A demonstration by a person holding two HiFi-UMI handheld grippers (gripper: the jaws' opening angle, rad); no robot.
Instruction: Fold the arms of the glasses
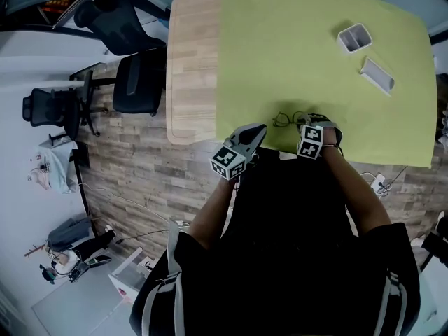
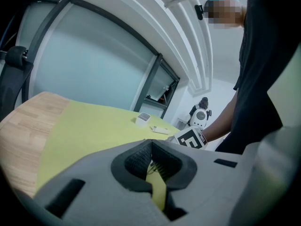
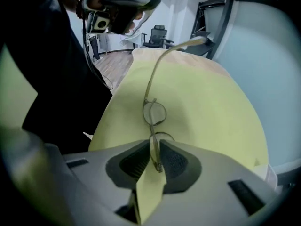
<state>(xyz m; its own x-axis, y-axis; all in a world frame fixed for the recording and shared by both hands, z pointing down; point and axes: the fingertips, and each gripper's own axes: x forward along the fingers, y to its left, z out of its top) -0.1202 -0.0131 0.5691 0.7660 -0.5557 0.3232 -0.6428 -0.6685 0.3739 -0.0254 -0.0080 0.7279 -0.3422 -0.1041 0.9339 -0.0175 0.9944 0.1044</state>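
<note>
Thin wire-framed glasses [image 1: 288,119] lie near the front edge of the yellow-green mat [image 1: 308,54]. In the right gripper view the glasses [image 3: 154,112] stretch away from me, and one arm sticks up into the air toward the upper right. My right gripper [image 3: 155,147] is shut on the near end of the frame, and the wire shows between its pads. In the head view the right gripper [image 1: 306,123] sits at the right end of the glasses. My left gripper [image 1: 257,131] hovers just left of them. Its tips [image 2: 151,142] meet and hold nothing.
A white open box [image 1: 354,38] and a flat white case [image 1: 377,75] lie at the mat's far right. Bare wooden tabletop [image 1: 192,61] runs along the left of the mat. Black office chairs [image 1: 136,79] stand beside the table's left edge.
</note>
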